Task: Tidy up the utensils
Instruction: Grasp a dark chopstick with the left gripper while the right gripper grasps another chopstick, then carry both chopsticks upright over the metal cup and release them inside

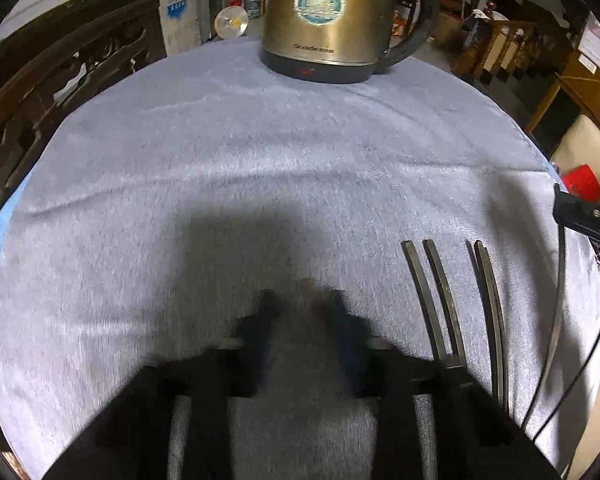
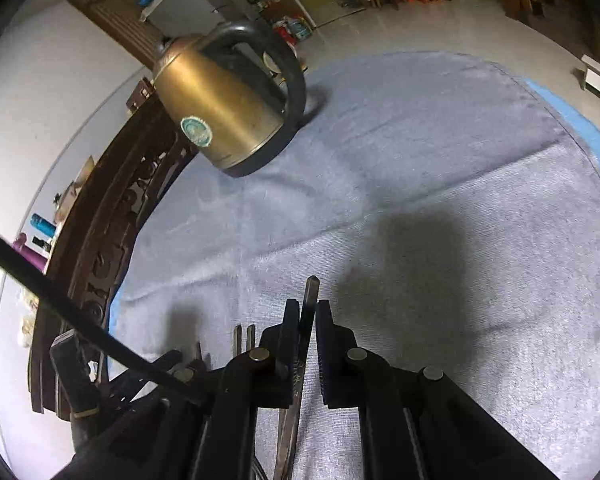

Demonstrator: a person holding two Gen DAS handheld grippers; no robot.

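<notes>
Several dark chopsticks lie side by side on the grey cloth (image 1: 220, 160), one pair (image 1: 440, 300) just right of my left gripper (image 1: 306, 300) and another pair (image 1: 490, 304) further right. The left fingers (image 1: 266, 316) are blurred, with a gap between them and a faint brownish tip in it; what that tip is I cannot tell. My right gripper (image 2: 308, 304) is shut on one dark chopstick (image 2: 311, 292), whose tip sticks out past the fingertips above the cloth. Two chopstick ends (image 2: 244, 336) show to its left.
A brass-coloured electric kettle (image 1: 328, 20) with a black handle stands at the far edge of the cloth. A carved dark wooden rail (image 1: 60, 80) borders the table's left side. A black cable (image 2: 60, 300) crosses the lower left of the right wrist view.
</notes>
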